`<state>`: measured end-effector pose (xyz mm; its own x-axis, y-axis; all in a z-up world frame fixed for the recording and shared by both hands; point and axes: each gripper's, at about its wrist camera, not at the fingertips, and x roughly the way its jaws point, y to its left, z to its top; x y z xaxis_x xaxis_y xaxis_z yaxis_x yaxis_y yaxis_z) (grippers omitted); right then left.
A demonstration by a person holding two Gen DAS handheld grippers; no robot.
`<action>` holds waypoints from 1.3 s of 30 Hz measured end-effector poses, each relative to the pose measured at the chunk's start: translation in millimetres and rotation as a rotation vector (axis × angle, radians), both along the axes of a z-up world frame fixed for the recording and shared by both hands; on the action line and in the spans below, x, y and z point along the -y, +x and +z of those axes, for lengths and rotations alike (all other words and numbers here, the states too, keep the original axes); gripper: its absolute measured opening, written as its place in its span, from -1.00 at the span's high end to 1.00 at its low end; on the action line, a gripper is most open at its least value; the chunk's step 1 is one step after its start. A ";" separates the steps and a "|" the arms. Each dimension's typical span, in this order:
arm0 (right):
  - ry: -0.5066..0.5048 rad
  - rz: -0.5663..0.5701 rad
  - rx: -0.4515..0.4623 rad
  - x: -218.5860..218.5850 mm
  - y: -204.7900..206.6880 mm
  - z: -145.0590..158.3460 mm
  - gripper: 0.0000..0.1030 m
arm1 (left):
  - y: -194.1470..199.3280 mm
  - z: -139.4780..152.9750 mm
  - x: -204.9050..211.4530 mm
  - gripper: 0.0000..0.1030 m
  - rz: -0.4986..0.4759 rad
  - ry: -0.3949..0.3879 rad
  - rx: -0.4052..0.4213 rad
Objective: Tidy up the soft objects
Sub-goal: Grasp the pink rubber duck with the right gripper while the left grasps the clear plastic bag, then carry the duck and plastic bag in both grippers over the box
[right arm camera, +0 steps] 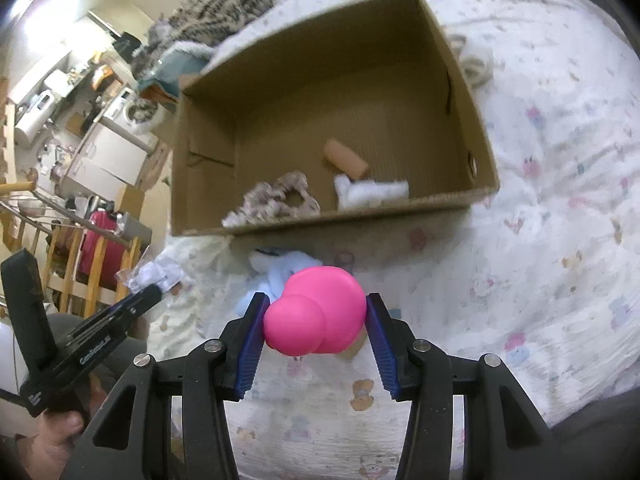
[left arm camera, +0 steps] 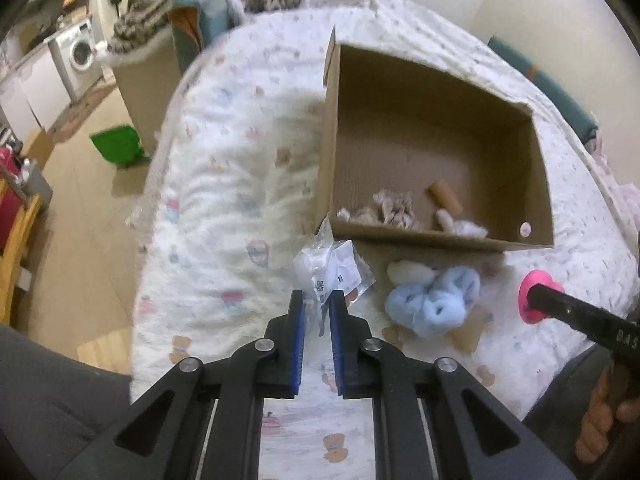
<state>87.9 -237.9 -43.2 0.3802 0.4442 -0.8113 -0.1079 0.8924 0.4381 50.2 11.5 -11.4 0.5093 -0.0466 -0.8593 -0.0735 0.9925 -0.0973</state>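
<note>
An open cardboard box stands on the bed. In it lie a beige scrunchie, a tan cylinder and a white fluffy piece. A light blue plush lies in front of the box. My left gripper is shut on a clear plastic bag. My right gripper is shut on a pink soft toy, held above the bed near the box's front wall.
The bed has a white printed quilt. A white ring-shaped thing lies beyond the box. Left of the bed are the floor, a green bin, a washing machine and a wooden chair.
</note>
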 end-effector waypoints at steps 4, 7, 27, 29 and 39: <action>0.010 -0.010 0.068 2.2 -1.7 16.1 0.00 | 3.9 18.0 3.7 0.79 0.004 -0.014 0.047; 0.017 -0.010 0.126 2.6 -1.1 30.7 0.00 | 10.8 29.5 9.0 0.79 -0.021 0.000 0.081; -0.042 -0.027 0.186 12.1 70.9 43.8 0.00 | 97.7 38.2 45.9 0.79 -0.135 0.040 0.151; -0.053 -0.022 0.185 9.4 75.7 39.9 0.00 | 103.0 32.5 48.6 0.79 -0.137 0.049 0.155; -0.089 -0.014 0.111 0.6 83.9 1.5 0.00 | 115.4 -12.4 45.7 0.79 -0.142 0.064 0.086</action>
